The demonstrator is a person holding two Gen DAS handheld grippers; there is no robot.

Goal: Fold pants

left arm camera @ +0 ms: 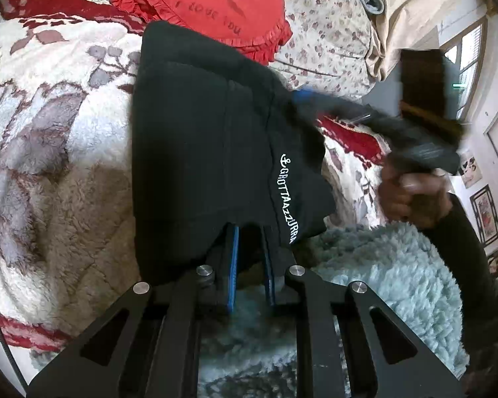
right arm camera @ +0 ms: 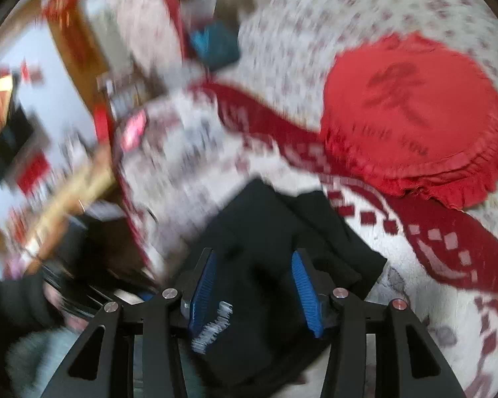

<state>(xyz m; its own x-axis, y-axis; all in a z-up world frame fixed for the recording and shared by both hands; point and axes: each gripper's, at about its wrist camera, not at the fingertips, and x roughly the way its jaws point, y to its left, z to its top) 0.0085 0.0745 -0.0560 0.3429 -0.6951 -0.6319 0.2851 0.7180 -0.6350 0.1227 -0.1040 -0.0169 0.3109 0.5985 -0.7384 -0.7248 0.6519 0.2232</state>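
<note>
Left claw (left arm camera: 250,248) clamped on hem of black pants (left arm camera: 215,126); right claw (right arm camera: 254,288) jaws apart, gripping nothing. Keep hem pinched, edges aligned, lay fold flat on bed (left arm camera: 49,165), then smooth

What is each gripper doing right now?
Left gripper: shut on the black pants.
Right gripper: open, above the pants, holding nothing.

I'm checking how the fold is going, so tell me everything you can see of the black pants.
The black pants look like soft, matte knit, folded into a thick, layered bundle with white lettering along one edge. They lie on the fleecy patterned blanket, near the red ruffled cushion. The left gripper is shut on their near edge; the right gripper hovers open over them.
</note>
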